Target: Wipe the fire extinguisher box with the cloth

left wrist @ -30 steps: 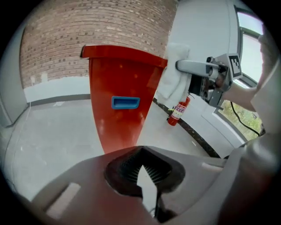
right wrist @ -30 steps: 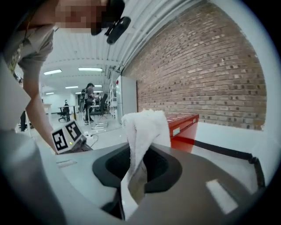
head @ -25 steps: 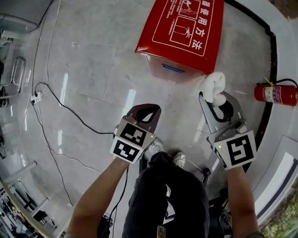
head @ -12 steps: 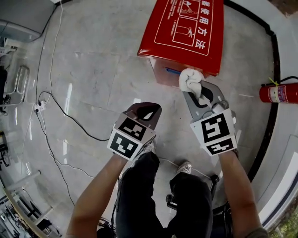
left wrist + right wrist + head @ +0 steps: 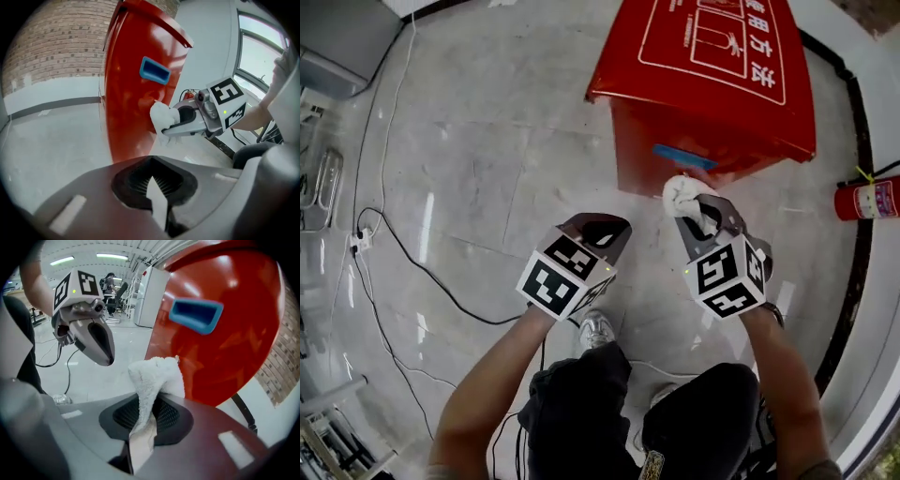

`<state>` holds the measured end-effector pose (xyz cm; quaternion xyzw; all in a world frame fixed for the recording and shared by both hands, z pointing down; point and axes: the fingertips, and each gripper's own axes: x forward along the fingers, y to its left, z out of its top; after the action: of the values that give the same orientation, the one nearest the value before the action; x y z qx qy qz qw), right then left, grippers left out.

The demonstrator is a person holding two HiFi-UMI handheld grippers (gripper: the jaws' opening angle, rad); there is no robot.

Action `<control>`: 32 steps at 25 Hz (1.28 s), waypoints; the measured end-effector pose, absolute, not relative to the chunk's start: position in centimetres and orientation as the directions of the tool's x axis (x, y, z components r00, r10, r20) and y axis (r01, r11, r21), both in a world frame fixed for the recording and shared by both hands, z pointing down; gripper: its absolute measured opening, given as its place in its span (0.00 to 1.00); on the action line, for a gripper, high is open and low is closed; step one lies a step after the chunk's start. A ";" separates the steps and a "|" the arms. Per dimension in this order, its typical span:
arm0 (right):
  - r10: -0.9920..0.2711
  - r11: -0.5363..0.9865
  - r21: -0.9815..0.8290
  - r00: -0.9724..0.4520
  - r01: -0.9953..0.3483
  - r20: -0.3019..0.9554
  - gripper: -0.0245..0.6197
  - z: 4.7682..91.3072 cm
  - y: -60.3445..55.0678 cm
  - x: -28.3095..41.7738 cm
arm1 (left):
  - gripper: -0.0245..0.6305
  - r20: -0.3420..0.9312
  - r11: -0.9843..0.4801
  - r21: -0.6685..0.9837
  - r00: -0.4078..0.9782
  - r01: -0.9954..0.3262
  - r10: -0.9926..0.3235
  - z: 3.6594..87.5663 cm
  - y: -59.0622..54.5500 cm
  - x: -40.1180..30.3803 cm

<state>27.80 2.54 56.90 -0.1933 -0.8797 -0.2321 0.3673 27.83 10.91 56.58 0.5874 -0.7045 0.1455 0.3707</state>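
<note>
The red fire extinguisher box (image 5: 712, 84) stands on the floor ahead, with white print on its lid and a blue handle recess (image 5: 684, 157) in its front. My right gripper (image 5: 698, 217) is shut on a bunched white cloth (image 5: 682, 195). The cloth (image 5: 157, 376) sits close against the box's front face (image 5: 225, 348), below the blue recess (image 5: 194, 315); whether it touches I cannot tell. The left gripper (image 5: 598, 228) hangs left of it, jaws shut together with nothing in them. In the left gripper view the cloth (image 5: 161, 117) lies against the red box (image 5: 133, 84).
A red fire extinguisher (image 5: 867, 199) lies on the floor to the right of the box, past a black strip (image 5: 851, 281). Black cables (image 5: 422, 267) run over the grey tiles at the left. The person's legs and a shoe (image 5: 598, 328) are below the grippers.
Both grippers have sunk lower. The right one carried the cloth from the box's right corner to its front face, below the blue recess. The box's front now shows.
</note>
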 end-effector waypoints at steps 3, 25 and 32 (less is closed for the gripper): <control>0.172 0.796 0.257 -0.611 0.549 0.773 0.18 63.3 2.6 27.7 | 0.04 0.691 0.277 0.226 -0.046 -0.934 -0.721 59.6 10.5 26.9; 0.371 0.711 0.209 -0.611 0.671 0.699 0.18 62.9 7.7 28.8 | 0.04 0.703 0.355 0.201 -0.118 -0.913 -0.701 61.3 13.5 26.7; 0.343 0.814 0.336 -0.859 0.474 0.380 0.17 41.4 5.9 29.6 | 0.04 0.623 0.328 0.162 -0.162 -0.931 -0.766 54.7 10.9 25.8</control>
<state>29.61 5.94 41.44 -0.2174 -0.9400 -0.2140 0.1526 25.77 10.94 54.67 0.5648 -0.7509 0.1303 0.3166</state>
